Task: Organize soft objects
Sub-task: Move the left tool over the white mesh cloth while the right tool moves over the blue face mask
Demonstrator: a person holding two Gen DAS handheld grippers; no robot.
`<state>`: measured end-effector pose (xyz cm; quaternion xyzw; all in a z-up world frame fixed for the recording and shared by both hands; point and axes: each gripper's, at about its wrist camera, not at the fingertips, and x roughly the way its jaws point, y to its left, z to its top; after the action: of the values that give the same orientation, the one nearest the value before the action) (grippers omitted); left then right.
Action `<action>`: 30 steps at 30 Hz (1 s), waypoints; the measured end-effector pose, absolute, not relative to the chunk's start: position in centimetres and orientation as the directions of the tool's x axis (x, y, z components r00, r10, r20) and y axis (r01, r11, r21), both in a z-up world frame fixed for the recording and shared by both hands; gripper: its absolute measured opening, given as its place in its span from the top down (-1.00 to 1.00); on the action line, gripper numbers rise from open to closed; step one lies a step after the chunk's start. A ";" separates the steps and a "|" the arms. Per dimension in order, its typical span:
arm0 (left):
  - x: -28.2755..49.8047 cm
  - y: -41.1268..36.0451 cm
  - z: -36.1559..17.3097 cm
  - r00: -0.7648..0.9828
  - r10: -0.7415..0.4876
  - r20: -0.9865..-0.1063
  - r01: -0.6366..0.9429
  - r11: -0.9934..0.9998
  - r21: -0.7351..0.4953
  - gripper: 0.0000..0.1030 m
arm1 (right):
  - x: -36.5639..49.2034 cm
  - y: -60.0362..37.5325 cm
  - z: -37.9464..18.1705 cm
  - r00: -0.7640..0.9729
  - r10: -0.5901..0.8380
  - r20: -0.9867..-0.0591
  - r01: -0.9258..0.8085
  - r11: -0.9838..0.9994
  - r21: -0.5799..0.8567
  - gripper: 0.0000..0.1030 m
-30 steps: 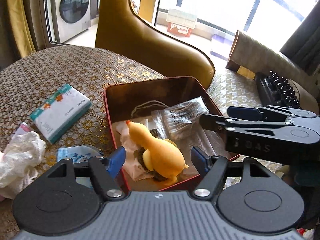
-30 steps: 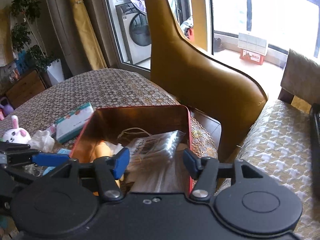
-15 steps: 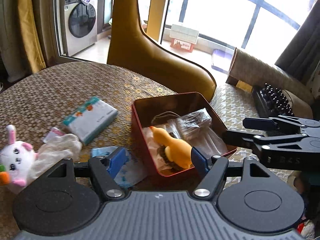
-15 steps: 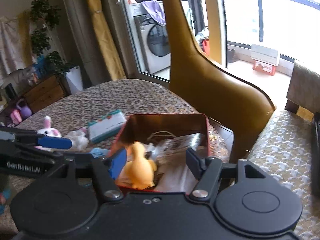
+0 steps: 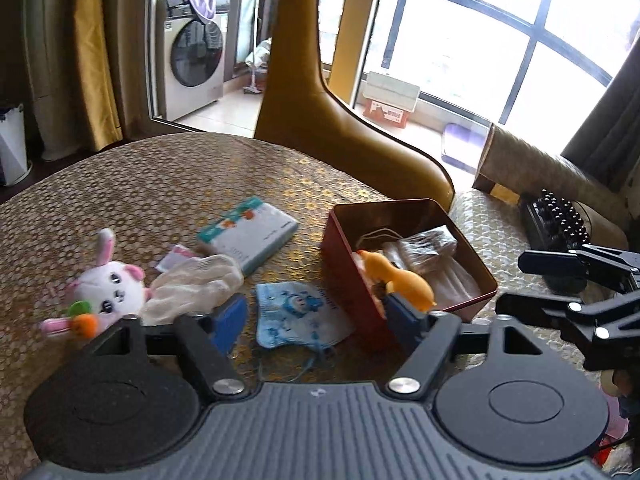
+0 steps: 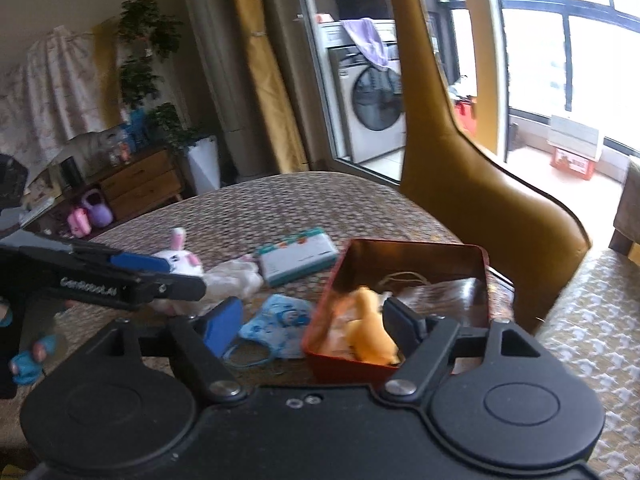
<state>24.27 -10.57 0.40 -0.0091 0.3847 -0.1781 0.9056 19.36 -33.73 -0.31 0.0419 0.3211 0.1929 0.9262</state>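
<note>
Left gripper (image 5: 316, 320) and right gripper (image 6: 308, 326) – jaws just widening, nothing between, yellow rubber duck (image 5: 402, 280) inside red tin (image 5: 344, 256), blue child's mask (image 5: 298, 314) beside it

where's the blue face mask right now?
The blue face mask lies flat on the table, low and centre in both wrist views, just left of the red tin and right of the white cloth.

Right gripper (image 6: 310, 324) above table (image 6: 248, 212), jaws just widened and empty, red tin (image 6: 404, 256) holding yellow duck (image 6: 370, 338), blue mask (image 6: 280, 324), tissue pack (image 6: 296, 254), white cloth (image 6: 236, 278), plush rabbit (image 6: 180, 258), left gripper (image 6: 160, 272) at left.
</note>
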 end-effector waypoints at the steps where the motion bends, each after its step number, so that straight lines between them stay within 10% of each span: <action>1: 24.1 -10.1 0.4 0.645 -0.327 -0.691 0.312 0.938 -0.153 -0.62 | 19.2 -33.2 -0.3 0.716 0.391 -0.579 -0.344 0.919 0.195 -0.52; 30: 29.3 -4.7 -4.6 0.618 -0.279 -0.735 0.254 0.956 -0.150 -0.99 | 20.8 -22.7 -5.3 0.550 0.498 -0.670 -0.631 0.774 0.057 -0.96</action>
<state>29.33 -4.73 -4.58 -0.0155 0.4111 -0.1481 0.8993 20.80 -22.71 -5.28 -0.0956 0.3477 0.3225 0.8752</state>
